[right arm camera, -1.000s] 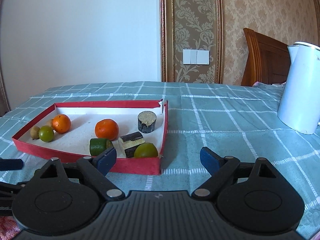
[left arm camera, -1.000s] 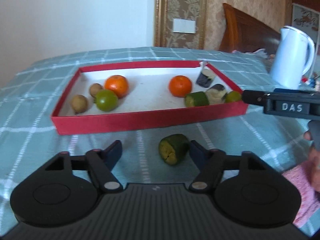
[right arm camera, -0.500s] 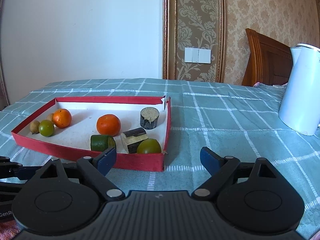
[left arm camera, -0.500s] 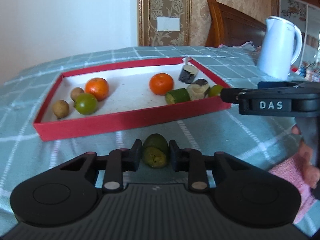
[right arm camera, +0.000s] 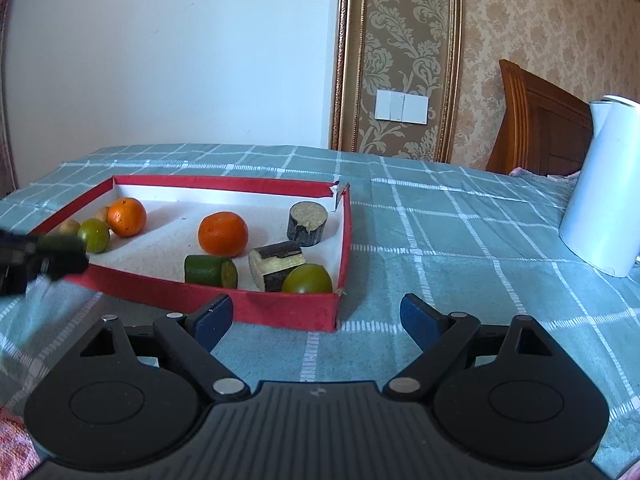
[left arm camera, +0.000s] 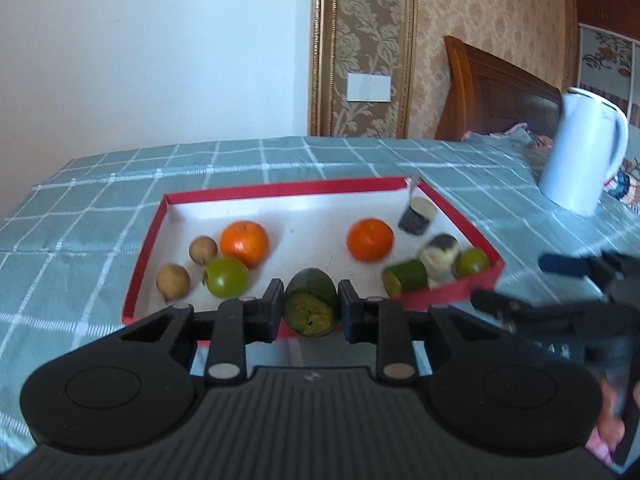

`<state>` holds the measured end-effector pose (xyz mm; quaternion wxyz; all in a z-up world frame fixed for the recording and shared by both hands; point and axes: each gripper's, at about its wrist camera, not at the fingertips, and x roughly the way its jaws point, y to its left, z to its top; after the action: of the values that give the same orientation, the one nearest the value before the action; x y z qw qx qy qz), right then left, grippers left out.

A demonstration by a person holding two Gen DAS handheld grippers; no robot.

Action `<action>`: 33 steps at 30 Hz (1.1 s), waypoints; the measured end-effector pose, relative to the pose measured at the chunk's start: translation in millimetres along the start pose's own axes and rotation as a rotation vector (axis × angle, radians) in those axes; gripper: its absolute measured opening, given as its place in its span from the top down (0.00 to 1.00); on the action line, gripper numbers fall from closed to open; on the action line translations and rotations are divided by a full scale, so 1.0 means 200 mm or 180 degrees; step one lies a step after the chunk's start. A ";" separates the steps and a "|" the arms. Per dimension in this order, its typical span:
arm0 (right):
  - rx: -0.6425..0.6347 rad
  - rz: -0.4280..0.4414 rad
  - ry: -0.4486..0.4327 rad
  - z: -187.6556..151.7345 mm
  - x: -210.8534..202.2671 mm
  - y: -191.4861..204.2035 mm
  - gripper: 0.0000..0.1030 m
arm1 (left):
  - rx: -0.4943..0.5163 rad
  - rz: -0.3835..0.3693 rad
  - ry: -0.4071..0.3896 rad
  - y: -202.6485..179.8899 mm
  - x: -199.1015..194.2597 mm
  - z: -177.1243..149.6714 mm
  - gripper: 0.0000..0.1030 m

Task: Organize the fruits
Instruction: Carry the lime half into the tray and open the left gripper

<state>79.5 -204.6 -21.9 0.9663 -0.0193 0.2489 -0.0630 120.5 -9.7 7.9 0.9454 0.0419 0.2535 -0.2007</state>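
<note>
My left gripper (left arm camera: 311, 307) is shut on a dark green cut fruit piece (left arm camera: 311, 304), lifted above the near edge of the red tray (left arm camera: 280, 189). Inside the tray lie two oranges (left arm camera: 244, 242), green round fruits (left arm camera: 226, 277), two small brown fruits (left arm camera: 173, 281), another green cut piece (left arm camera: 405, 277) and dark-skinned cane chunks (left arm camera: 416, 218). In the right wrist view my right gripper (right arm camera: 316, 316) stands open over the cloth, just in front of the tray's near right corner (right arm camera: 335, 312), with nothing between its fingers. The left gripper (right arm camera: 60, 256) shows blurred at the left edge.
A white kettle (left arm camera: 582, 156) stands to the right of the tray on the green checked tablecloth (right arm camera: 460, 248). A wooden headboard (right arm camera: 536, 120) and the wall lie behind. A pink sleeve (right arm camera: 16, 444) shows at the bottom left of the right wrist view.
The left gripper closed on the green cut piece that lay on the cloth, then lifted it up toward the tray. The right gripper has stayed open and nearly still.
</note>
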 end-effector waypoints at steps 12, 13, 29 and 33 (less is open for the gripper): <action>0.0057 -0.0013 0.0159 0.00 0.05 0.00 0.12 | -0.0023 0.0124 0.0170 0.03 0.28 0.07 0.75; 0.0066 -0.0012 0.0167 0.00 0.05 0.00 0.12 | -0.0033 0.0124 0.0192 0.04 0.30 0.06 0.75; 0.0049 -0.0008 0.0221 0.00 0.07 0.01 0.11 | -0.0218 0.0251 0.0264 0.10 0.40 0.02 0.73; 0.0063 -0.0002 0.0250 0.00 0.07 0.01 0.11 | -0.0211 0.0232 0.0270 0.09 0.40 0.02 0.65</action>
<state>92.2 -205.3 -28.6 0.9559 -0.0073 0.2859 -0.0665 192.6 -22.5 -28.4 0.9413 0.0282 0.2981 -0.1557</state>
